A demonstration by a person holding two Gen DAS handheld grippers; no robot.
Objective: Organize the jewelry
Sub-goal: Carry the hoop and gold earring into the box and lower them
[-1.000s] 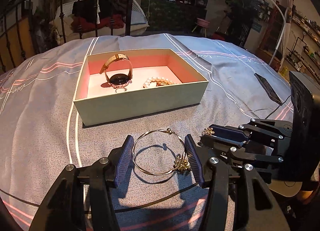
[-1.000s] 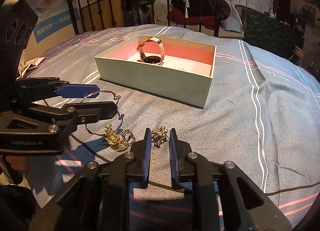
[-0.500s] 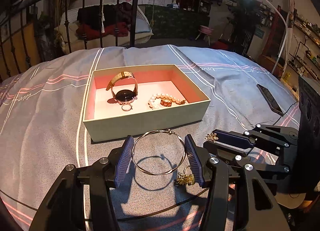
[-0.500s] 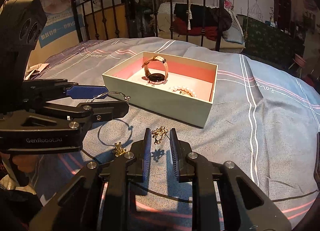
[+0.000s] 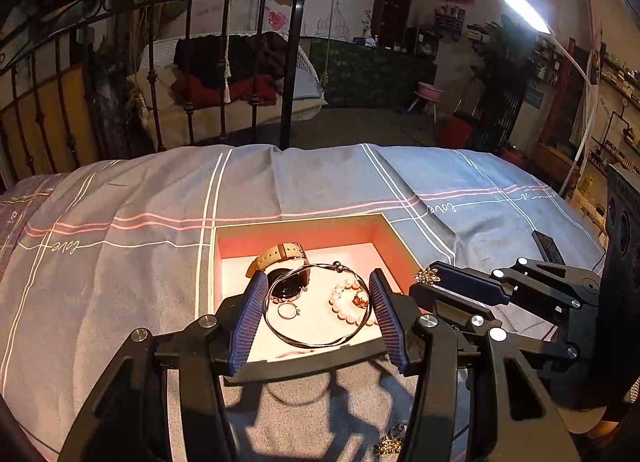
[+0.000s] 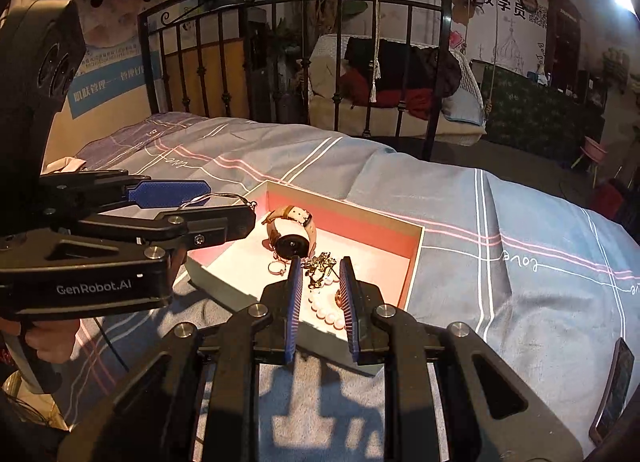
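Over the box (image 5: 224, 262), left gripper (image 5: 316, 306) pinches the bangle (image 5: 312, 342) across its width while right gripper (image 6: 320, 294) pinches a gold charm (image 6: 319, 268), both mid-carry, so next comes lowering and letting go inside.

We see a thin gold bangle (image 5: 316, 304) and a gold charm (image 6: 320, 268) held above the open box (image 5: 298, 221); inside it lie a tan-strapped watch (image 5: 286, 262), a ring (image 5: 287, 310) and pearls (image 5: 344, 304)

Box (image 5: 390, 236) pink inside; bedspread (image 5: 120, 262) grey, pink-white stripes; pearls (image 5: 340, 304) white.
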